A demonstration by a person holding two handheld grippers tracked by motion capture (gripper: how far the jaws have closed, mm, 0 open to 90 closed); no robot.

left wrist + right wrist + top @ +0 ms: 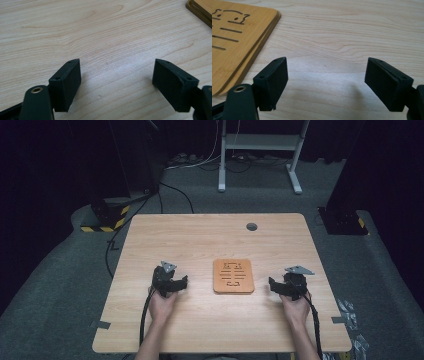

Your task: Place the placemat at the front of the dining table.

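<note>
Wooden board point(233, 276) lies flat on counter point(200, 240) between left hand-held gripper point(172, 282) and right hand-held gripper point(280, 286), both with jaws apart and empty; looks stiff, thin, probably light — pinch an edge.

My pads point(66, 83) are matt black, rubbery-looking, with a brass-coloured rivet behind. The table point(200, 240) is pale wood grain with a soft sheen. The board point(234, 42) is smooth, honey-coloured bamboo-like wood, layered at its edge.
</note>
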